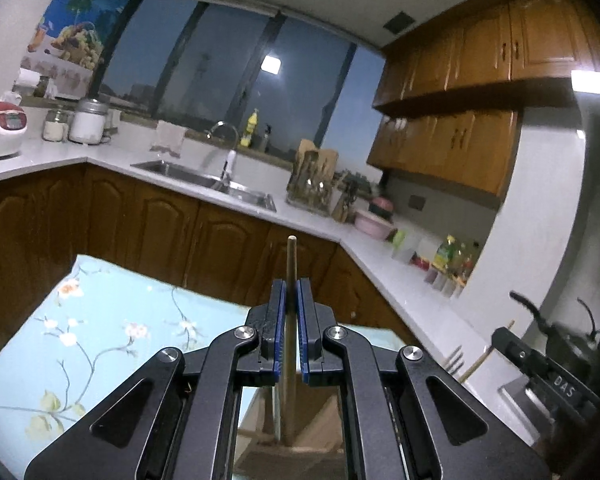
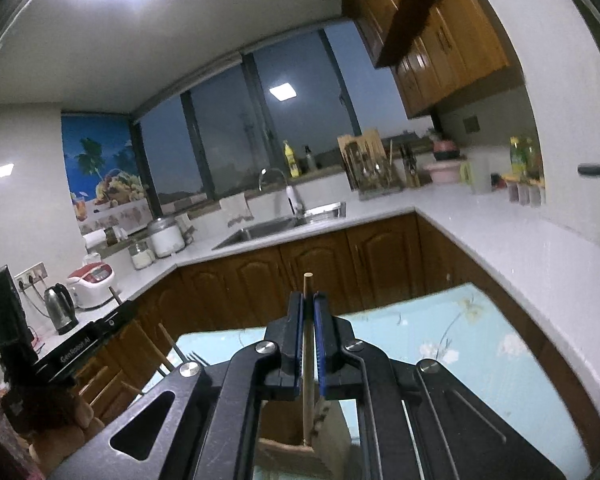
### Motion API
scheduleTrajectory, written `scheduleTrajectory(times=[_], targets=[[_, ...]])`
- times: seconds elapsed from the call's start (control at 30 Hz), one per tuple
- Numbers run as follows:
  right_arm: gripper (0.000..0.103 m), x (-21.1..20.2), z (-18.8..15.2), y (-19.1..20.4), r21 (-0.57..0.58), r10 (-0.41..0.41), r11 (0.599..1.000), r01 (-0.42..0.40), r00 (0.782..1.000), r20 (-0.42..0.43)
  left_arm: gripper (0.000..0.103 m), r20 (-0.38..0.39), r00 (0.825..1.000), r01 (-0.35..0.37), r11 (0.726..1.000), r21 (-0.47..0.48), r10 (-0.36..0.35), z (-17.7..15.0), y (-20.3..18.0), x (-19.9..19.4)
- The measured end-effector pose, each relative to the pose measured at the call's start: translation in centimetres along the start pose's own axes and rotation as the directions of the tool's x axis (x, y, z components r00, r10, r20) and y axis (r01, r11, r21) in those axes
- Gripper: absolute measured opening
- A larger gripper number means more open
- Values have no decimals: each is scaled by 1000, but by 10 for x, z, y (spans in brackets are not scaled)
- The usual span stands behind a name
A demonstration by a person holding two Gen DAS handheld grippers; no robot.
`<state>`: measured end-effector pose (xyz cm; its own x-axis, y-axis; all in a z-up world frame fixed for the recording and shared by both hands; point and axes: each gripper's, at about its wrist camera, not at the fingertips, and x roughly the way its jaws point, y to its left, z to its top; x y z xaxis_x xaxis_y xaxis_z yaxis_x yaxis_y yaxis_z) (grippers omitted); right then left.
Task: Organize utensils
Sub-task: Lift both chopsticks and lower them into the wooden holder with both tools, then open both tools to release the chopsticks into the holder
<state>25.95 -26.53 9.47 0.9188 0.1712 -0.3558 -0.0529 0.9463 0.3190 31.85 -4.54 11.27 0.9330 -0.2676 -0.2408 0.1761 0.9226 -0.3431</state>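
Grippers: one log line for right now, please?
left gripper: shut on chopstick | right gripper: shut on chopstick | both above table

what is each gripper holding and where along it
Left gripper: a chopstick, pinched near its upper end. Right gripper: another chopstick, also near its upper end.

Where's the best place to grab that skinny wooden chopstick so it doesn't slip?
On its straight shaft just below the tip, squeezed from both sides. The thin round wooden chopstick runs lengthwise between the blue pads of the left hand-held gripper, which is shut on it with only the tip poking out. The flat pads probably stop the round stick from rolling.
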Motion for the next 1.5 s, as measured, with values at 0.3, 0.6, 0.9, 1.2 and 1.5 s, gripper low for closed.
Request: scheduleTrajectory(times=[0.3, 0.6, 0.9, 1.2, 1.5], targets=[[6, 18, -22, -11, 37, -5, 999, 8, 996, -85, 6, -27, 1000, -14, 998, 56, 15, -13, -3, -1], [6, 21, -15, -14, 51, 4, 999, 1, 994, -113, 6, -95, 995, 3, 998, 57, 2, -14, 1, 5], [11, 27, -17, -16, 58, 8, 998, 0, 992, -128, 6, -115, 993, 2, 997, 83, 8, -15, -6, 6], [45, 18, -19, -22, 92, 20, 996, -11, 995, -101, 34, -89, 996, -4, 997, 79, 11, -7, -8, -8], [83, -14, -23, -18, 75, 18, 997, -15, 999, -35, 76, -27, 999, -39, 998, 49, 40, -4, -2, -44]])
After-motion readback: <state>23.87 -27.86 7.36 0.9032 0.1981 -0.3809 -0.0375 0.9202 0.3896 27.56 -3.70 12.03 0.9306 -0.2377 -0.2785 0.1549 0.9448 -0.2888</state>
